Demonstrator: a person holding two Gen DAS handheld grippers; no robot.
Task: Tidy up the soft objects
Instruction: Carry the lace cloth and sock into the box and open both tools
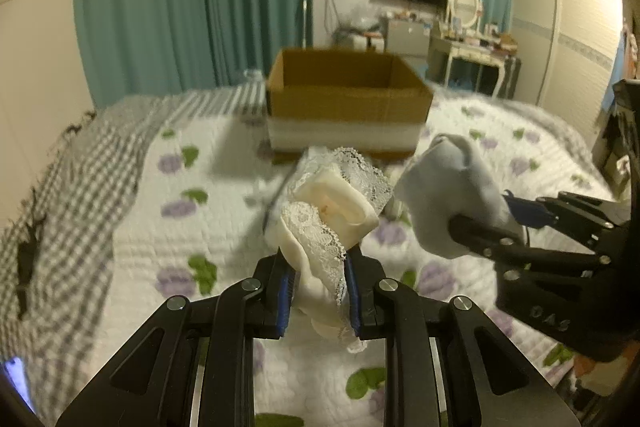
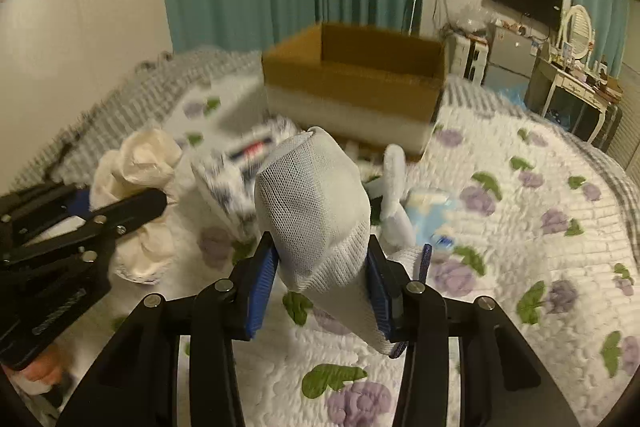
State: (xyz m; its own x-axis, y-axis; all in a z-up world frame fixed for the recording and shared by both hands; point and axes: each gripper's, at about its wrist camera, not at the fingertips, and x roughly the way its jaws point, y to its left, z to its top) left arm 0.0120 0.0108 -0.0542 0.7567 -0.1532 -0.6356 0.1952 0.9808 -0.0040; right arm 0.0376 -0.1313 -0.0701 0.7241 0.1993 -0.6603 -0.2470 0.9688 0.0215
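My left gripper (image 1: 318, 267) is shut on a cream lace-trimmed sock (image 1: 334, 203) and holds it above the bed. My right gripper (image 2: 322, 267) is shut on a pale grey mesh sock (image 2: 316, 203), also raised. The grey sock (image 1: 448, 195) and right gripper (image 1: 486, 227) show at the right of the left wrist view. The cream sock (image 2: 136, 167) and left gripper (image 2: 132, 207) show at the left of the right wrist view. An open cardboard box (image 1: 348, 99) stands on the bed just beyond both grippers; it also shows in the right wrist view (image 2: 356, 87).
The bed has a white quilt with purple flowers (image 2: 500, 227) and a grey checked blanket (image 1: 72, 187) at the left. More soft items, patterned white cloth (image 2: 240, 167) and pale blue pieces (image 2: 428, 203), lie before the box. Teal curtains, a TV and a dressing table (image 1: 472, 43) stand behind.
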